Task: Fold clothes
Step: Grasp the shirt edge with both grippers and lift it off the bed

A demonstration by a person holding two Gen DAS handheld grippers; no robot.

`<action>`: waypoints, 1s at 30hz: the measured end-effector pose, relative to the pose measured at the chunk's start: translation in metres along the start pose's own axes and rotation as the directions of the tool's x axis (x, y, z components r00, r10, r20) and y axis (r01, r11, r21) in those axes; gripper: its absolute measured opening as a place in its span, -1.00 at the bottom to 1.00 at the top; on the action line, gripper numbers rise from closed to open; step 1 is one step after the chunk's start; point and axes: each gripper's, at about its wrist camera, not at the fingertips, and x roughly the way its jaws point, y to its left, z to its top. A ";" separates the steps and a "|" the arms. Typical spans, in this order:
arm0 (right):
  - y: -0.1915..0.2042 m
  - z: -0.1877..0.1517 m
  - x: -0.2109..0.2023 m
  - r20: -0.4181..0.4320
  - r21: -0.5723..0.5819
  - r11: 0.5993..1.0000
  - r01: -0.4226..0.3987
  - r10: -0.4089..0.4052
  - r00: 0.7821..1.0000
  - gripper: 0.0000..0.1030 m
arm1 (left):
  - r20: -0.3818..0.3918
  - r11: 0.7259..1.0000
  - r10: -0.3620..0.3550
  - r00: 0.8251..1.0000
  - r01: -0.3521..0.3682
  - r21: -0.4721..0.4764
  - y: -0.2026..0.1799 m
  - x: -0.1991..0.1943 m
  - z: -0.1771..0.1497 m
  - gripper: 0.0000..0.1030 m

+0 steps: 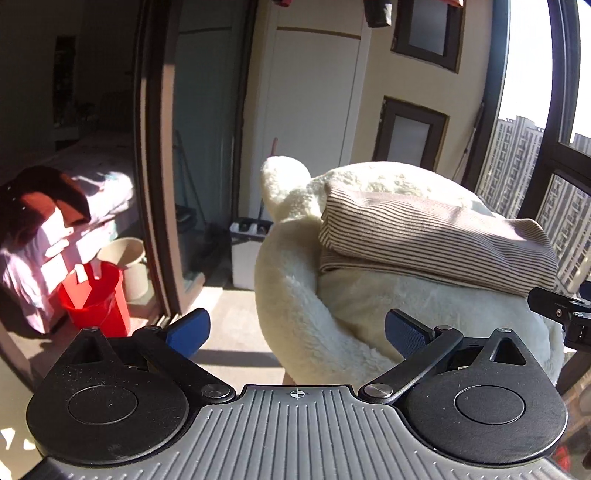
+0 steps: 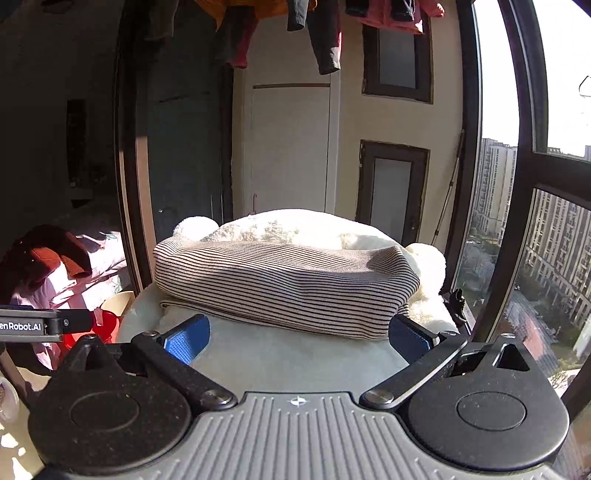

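Note:
A folded striped beige garment (image 1: 436,240) lies on a fluffy white seat (image 1: 295,295); it also shows in the right wrist view (image 2: 284,284) on the same seat (image 2: 295,225). My left gripper (image 1: 295,332) is open and empty, at the seat's left front, short of the garment. My right gripper (image 2: 295,338) is open and empty, its blue pads (image 2: 186,338) just in front of the garment's near edge. The right gripper's body shows at the right edge of the left wrist view (image 1: 565,314).
A red bucket (image 1: 96,295) and a pale bin (image 1: 125,254) stand on the floor at left, by a bed (image 1: 74,221) with dark red clothes (image 1: 44,203). Clothes (image 2: 325,33) hang overhead. Window frames (image 2: 517,221) stand at right, a sliding door frame (image 1: 155,184) at left.

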 end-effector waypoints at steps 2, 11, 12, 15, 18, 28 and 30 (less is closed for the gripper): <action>-0.012 -0.002 0.036 -0.033 0.044 0.999 -0.025 0.026 0.999 1.00 | 0.012 0.999 -0.014 1.000 0.013 0.037 0.003 0.006 -0.005 0.91; -0.011 -0.035 0.101 -0.119 0.347 0.938 -0.012 0.057 0.991 1.00 | 0.004 0.976 -0.195 0.981 0.194 0.098 0.024 0.043 0.024 0.48; -0.012 -0.032 0.102 -0.137 0.351 0.936 -0.014 0.067 0.988 1.00 | 0.006 0.968 -0.229 0.973 0.227 0.105 0.022 0.049 0.031 0.49; -0.021 -0.024 0.098 -0.160 0.341 0.940 -0.012 0.070 0.985 1.00 | -0.011 0.941 -0.331 0.943 0.331 0.064 0.013 0.076 0.056 0.46; -0.039 -0.018 0.080 -0.097 0.299 0.954 0.034 -0.005 0.995 0.61 | -0.049 0.906 -0.421 0.906 0.423 0.026 0.006 0.105 0.070 0.61; -0.108 0.005 0.075 0.055 0.205 0.979 -0.006 -0.005 0.998 0.78 | -0.036 0.933 -0.357 0.933 0.359 0.042 -0.018 0.133 0.068 0.51; -0.120 0.004 0.098 0.026 0.262 0.957 -0.129 0.126 0.992 0.63 | -0.060 0.938 -0.347 0.936 0.348 -0.004 -0.015 0.136 0.069 0.45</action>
